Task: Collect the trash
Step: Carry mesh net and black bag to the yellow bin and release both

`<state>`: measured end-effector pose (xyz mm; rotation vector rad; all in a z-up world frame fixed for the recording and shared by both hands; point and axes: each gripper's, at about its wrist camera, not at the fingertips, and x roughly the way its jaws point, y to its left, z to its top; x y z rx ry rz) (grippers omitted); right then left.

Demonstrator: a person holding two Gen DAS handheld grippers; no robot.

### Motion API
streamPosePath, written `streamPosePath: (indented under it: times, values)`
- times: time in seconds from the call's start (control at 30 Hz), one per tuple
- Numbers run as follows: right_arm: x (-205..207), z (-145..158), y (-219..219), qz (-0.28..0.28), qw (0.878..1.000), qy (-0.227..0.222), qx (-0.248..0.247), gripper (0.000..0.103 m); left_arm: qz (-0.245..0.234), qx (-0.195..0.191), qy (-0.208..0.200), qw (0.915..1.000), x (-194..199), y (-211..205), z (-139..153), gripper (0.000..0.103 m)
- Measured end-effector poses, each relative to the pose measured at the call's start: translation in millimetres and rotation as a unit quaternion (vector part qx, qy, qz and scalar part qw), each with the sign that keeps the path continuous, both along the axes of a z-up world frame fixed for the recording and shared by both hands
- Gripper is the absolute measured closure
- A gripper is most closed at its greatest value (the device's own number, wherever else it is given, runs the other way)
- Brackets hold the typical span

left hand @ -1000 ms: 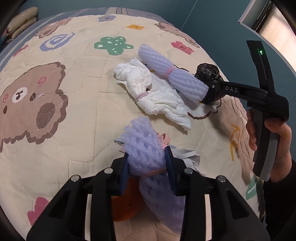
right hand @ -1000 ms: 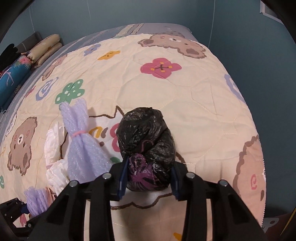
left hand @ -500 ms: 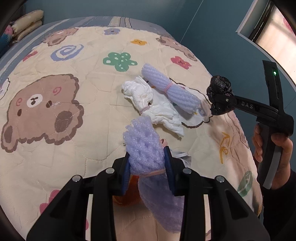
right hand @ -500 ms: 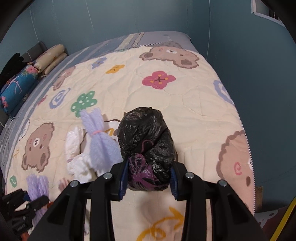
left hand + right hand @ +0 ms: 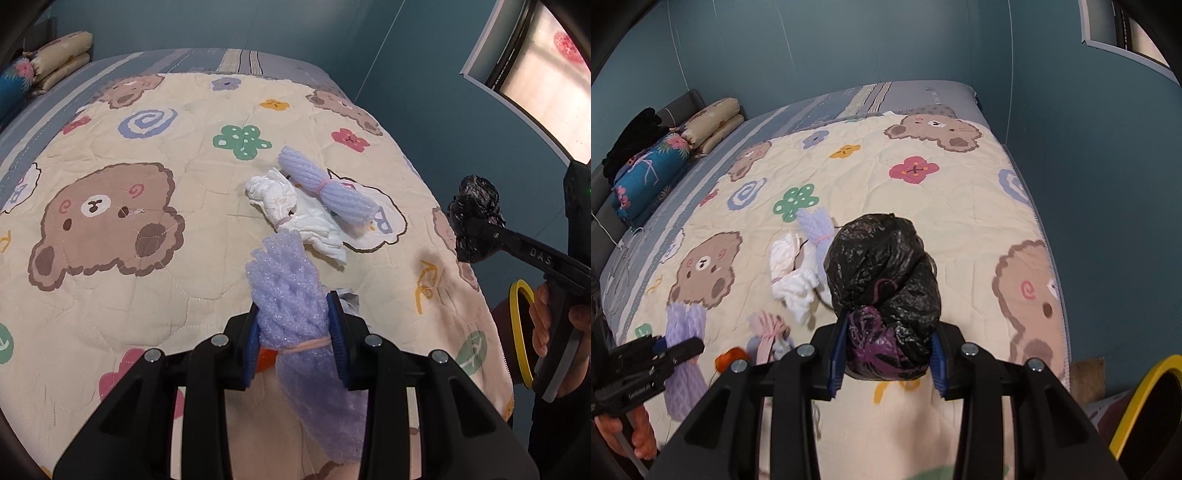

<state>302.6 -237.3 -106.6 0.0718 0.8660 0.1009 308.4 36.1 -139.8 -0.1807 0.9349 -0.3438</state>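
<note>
My left gripper [image 5: 293,338] is shut on a purple foam bundle [image 5: 291,291] tied with a pink band, held above the quilt [image 5: 147,302]. In the right wrist view the same gripper [image 5: 674,345] shows at the lower left with that bundle [image 5: 683,325]. My right gripper [image 5: 886,356] is shut on a crumpled black plastic bag [image 5: 882,269], lifted over the bed's right edge; from the left wrist it appears at the far right [image 5: 476,229]. On the quilt lie a second purple foam bundle [image 5: 325,190], white crumpled tissue [image 5: 295,214], a pink-tied bundle [image 5: 768,332] and an orange scrap [image 5: 729,360].
A yellow-rimmed black bin [image 5: 1145,402] stands past the bed's right edge, also seen beside the right hand [image 5: 519,328]. Folded pillows [image 5: 713,125] and a blue bolster [image 5: 650,166] lie at the head of the bed. Blue walls close in behind and to the right.
Both grippers have risen from the quilt with their loads. The right one carried the black bag away from the pile, toward the bed's right edge, and the yellow-rimmed bin has come into view.
</note>
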Motion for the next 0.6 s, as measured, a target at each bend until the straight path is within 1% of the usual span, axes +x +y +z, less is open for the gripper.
streamPosePath:
  times: [0.23,0.6]
  values:
    - [-43,14,-17,-0.005,1.0,-0.014,0.003,0.068,-0.015,0.005,-0.02,0.9997,-21,-16,20,0.071]
    - [-94,28,-61,-0.034,0.999,-0.031,0.004,0.068,-0.054,0.001,-0.041,0.9977,-45,-63,48,0.071]
